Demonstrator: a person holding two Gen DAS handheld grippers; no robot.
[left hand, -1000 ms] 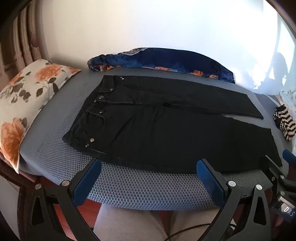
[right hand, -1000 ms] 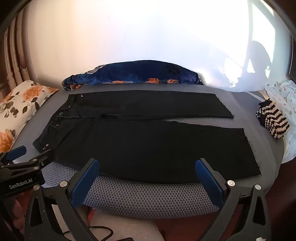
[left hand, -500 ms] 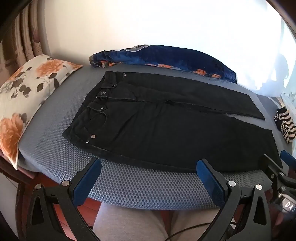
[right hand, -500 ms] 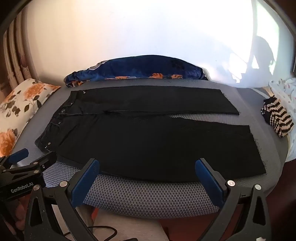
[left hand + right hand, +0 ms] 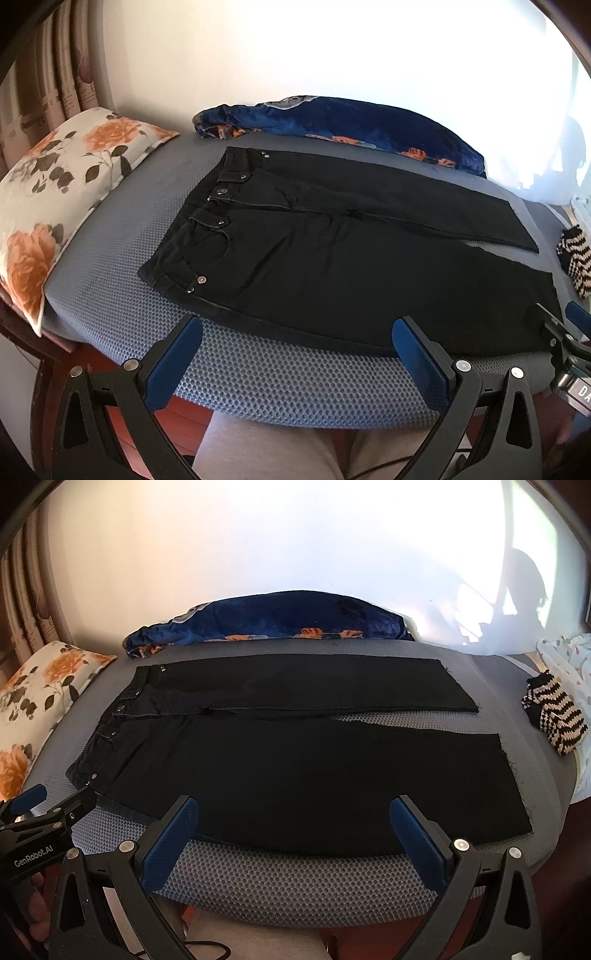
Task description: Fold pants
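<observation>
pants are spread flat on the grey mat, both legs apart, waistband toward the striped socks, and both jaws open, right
Not quite. The waistband points toward the floral pillow, not the socks; the socks lie past the leg hems at the other end, as the right wrist view shows. The rest holds: the pants lie flat on the grey mat, legs apart, with the left gripper and right gripper open.

A plain white wall (image 5: 258,546) stands behind the grey mesh-covered bed (image 5: 295,878). Striped curtains (image 5: 51,92) hang at the left. Bright sunlight falls on the wall's right side, with cast shadows (image 5: 517,587). Reddish floor (image 5: 184,413) shows below.
</observation>
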